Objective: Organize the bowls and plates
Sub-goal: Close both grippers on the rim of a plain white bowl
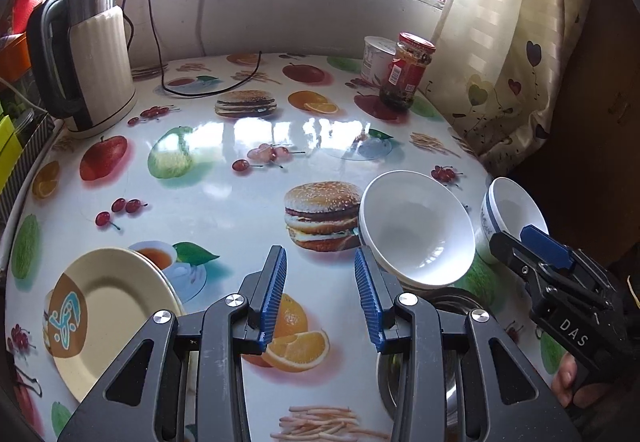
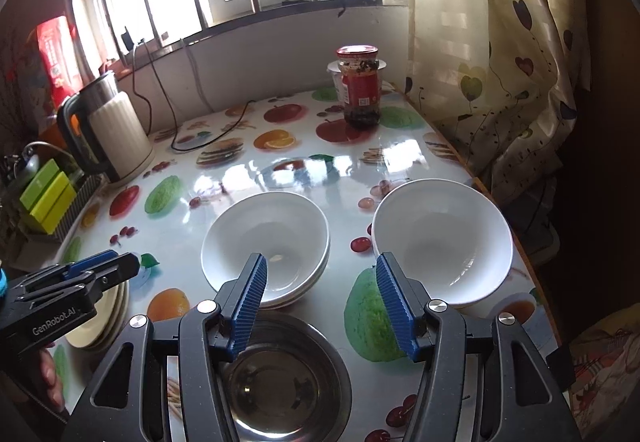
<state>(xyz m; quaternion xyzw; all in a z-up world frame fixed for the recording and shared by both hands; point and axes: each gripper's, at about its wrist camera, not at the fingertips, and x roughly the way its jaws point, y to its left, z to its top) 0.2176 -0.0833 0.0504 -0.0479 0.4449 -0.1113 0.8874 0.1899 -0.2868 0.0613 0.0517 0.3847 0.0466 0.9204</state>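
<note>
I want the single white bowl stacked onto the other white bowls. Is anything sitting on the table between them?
Nothing visible stands between them. The single white bowl and the stacked white bowls sit side by side with only bare tablecloth between. The steel bowl lies nearer the camera, out of that path.

White bowls: three, two stacked (image 2: 266, 242), one alone (image 2: 442, 238)
Steel bowl (image 2: 286, 374): one
Plates (image 1: 108, 306): at least two, stacked
Kettle (image 1: 86, 58): one
Jar (image 2: 358, 86): one
Tub (image 1: 376, 56): one
Claws: two, left (image 1: 320, 296), right (image 2: 322, 306)
</note>
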